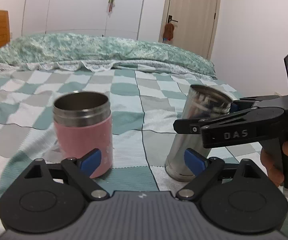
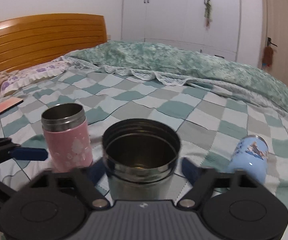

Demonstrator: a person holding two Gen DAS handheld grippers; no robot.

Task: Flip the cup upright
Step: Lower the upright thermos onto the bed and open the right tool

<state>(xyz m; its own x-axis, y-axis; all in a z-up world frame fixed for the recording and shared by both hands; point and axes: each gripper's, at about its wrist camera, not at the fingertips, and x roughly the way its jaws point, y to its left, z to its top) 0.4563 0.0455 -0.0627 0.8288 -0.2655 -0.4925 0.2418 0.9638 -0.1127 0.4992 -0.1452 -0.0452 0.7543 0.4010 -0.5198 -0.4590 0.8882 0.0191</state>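
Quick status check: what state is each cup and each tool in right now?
Pink cup: upright on the bed, mouth open upward, not held.
Steel cup: mouth up, slightly tilted, base on the bed, between the right tool's fingers.
Blue cup: lying on its side on the bed, untouched.
Left tool: open, empty.
Right tool: open around the steel cup; contact unclear.

On the checked bedspread two cups stand side by side: the sleeved cup to the left, mouth up, and the steel cup to its right, leaning a little. The right gripper has its spread fingers on either side of the steel cup (contact unclear). Farther right lies a printed bottle on its side. Behind everything a rumpled quilt runs across the bed, with the headboard at far left.
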